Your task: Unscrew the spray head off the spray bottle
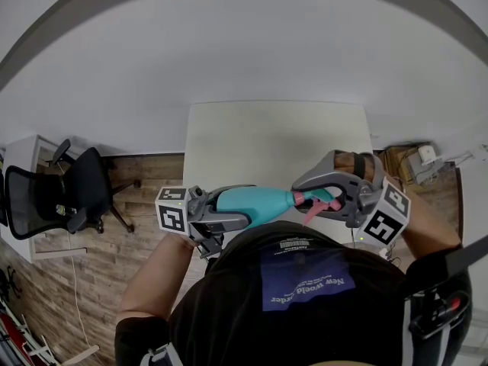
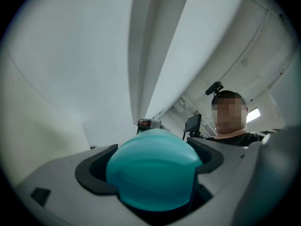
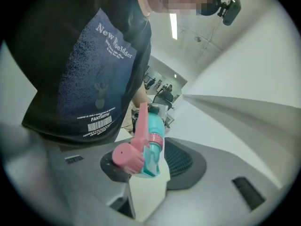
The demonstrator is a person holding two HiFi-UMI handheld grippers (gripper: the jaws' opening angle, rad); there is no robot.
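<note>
**Spray bottle held between two grippers, head not yet off**

*Head view.* The spray bottle (image 1: 255, 204) lay roughly level in the air between the two grippers, above the near edge of the white table (image 1: 274, 136). The left gripper (image 1: 227, 213) clasped the bottle's base end. The right gripper (image 1: 329, 198) closed on the pink spray head (image 1: 314, 203) at the other end. The trigger hung just below the right fingers.

*Left gripper view.* The rounded teal base (image 2: 153, 171) filled the gap between the fingers. Both dark pads (image 2: 96, 171) pressed on its sides, so the fingers were pinching the bottle, not spread free.

*Right gripper view.* The spray head (image 3: 136, 149) sat between the fingers with its nozzle pointing back toward the camera. The fingers stood partly apart and pinched the head. The pink collar lay just beyond the fingertips, seated against the bottle's neck with no visible gap.

*Progress (a judgement).* Both grips were set, and the head remained on the bottle. Whether the thread had been loosened at all could not be read. Turning the head free and lifting it away was left to do.

*Contents.* The bottle's wall was opaque teal, so any liquid inside could not be seen.
</note>
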